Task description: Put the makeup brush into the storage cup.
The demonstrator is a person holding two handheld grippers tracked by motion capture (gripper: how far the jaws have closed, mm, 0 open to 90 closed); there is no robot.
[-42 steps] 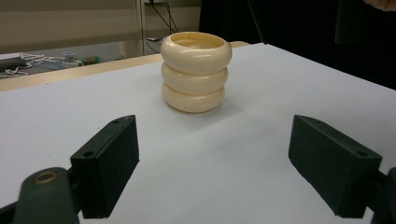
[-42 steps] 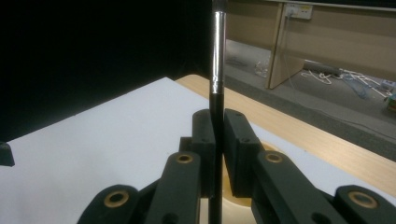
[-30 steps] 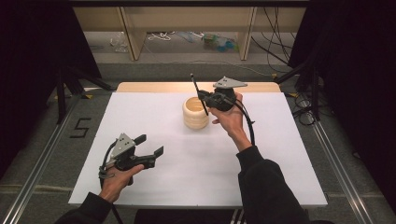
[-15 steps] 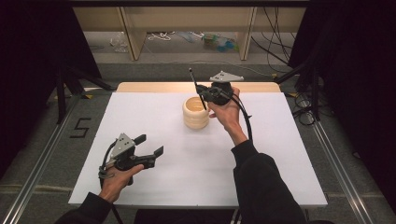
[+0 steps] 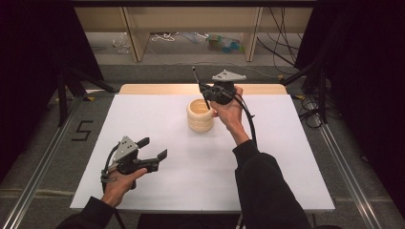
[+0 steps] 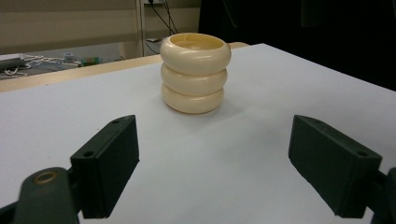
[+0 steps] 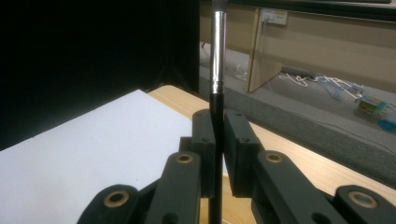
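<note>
Left hand-held gripper (image 5: 152,149): nearest item, low over the near-left part of the white surface (image 5: 143,114), held in the left hand (image 5: 120,183); jaws spread wide and empty, their line of sight running forward to the holder. Ribbed cream holder (image 5: 199,116): three stacked rounded rings, upright, mouth open to the top, standing on the surface toward its far middle, well apart from the left hand-held gripper and central between its jaws in the left gripper view (image 6: 195,72). Right hand-held gripper (image 5: 208,93): farther off, raised just beside and above the holder's far-right rim, held in the right hand (image 5: 228,112); jaws closed tight on the black handle of a brush. Brush (image 5: 201,88): long axis near upright, slightly tilted, silver ferrule above the jaws (image 7: 217,51), lower end pointing down at the holder's mouth; whether that end is already inside the rim cannot be told. Judgement: the holder lies directly beneath the brush, the right hand is much the nearer, and the coming move looks like a straight descent along the brush's own axis. Wooden edge of the surface (image 5: 157,88) and floor clutter lie beyond.
</note>
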